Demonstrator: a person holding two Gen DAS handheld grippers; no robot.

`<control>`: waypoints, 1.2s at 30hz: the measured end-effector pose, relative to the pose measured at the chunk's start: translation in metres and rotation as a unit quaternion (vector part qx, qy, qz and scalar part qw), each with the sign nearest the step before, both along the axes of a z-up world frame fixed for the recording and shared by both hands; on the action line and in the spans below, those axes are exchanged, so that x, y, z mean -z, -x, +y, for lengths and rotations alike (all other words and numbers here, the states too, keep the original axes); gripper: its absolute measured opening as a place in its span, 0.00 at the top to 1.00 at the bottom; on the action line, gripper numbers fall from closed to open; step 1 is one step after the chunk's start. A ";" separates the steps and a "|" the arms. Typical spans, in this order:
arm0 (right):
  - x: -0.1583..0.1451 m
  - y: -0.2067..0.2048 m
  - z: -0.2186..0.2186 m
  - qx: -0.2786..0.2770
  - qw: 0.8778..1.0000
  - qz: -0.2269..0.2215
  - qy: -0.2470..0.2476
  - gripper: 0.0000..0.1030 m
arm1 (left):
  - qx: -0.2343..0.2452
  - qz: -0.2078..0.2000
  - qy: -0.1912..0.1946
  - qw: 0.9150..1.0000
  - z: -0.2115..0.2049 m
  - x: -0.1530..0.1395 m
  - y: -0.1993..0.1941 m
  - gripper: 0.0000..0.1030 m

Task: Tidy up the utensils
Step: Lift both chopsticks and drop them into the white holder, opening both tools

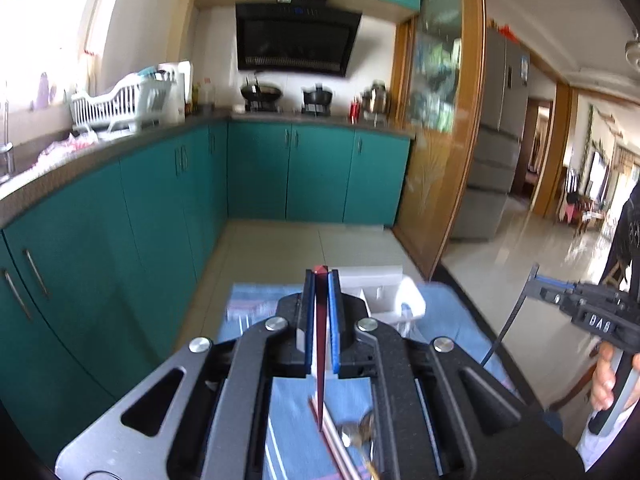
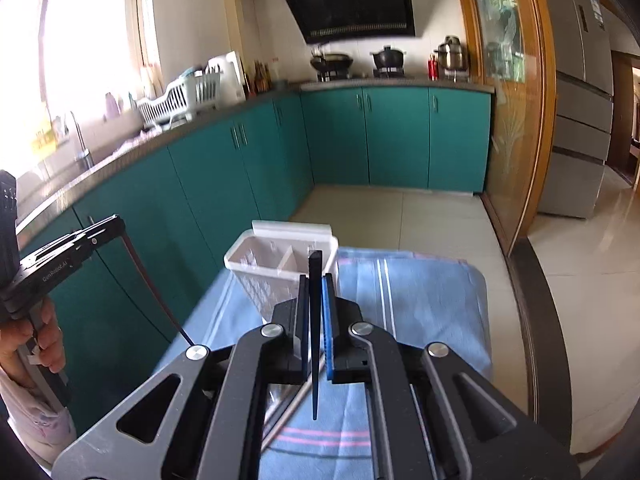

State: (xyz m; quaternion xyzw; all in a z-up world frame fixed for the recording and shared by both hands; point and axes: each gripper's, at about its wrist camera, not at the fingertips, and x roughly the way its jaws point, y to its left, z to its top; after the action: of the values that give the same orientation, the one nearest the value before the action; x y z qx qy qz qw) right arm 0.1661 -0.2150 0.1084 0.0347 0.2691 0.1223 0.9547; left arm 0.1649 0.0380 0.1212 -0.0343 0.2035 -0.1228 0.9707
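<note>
Red chopstick (image 1: 320, 344): dark red, tapered, faceted butt up, tip hanging down; clamped in the left gripper (image 1: 321, 280) above the blue cloth (image 1: 296, 420).
Black chopstick (image 2: 315, 320): dark, slim, tapered; pinched in the right gripper (image 2: 316, 280) just before the holder (image 2: 276, 264).
Left view only: spoon (image 1: 356, 432) and loose chopsticks (image 1: 336, 440) on the cloth.
Right view only: holder's two clear compartments, divider between.

Right gripper (image 2: 316, 312) jaws clamp a dark chopstick (image 2: 315, 336) above the seemingly empty white holder (image 2: 280, 264).
</note>
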 end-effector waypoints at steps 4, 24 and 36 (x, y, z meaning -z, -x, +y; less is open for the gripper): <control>-0.035 -0.013 -0.004 -0.008 0.999 -0.040 -0.036 0.93 | 0.003 -0.039 0.043 0.998 0.007 -0.045 -0.009 0.94; 0.027 -0.105 0.011 0.083 0.993 -0.069 -0.046 0.93 | -0.059 0.008 0.061 0.996 -0.025 0.036 -0.111 0.94; 0.052 -0.090 0.006 0.080 0.994 -0.063 -0.036 0.86 | -0.059 0.002 0.045 0.997 -0.020 0.063 -0.100 0.93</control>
State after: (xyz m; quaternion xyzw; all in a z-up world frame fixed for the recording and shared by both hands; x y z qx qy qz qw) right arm 0.2564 -0.2085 0.0560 0.0826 0.2004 0.0571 0.9746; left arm 0.2650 0.0181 0.0587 -0.0897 0.1976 -0.0746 0.9733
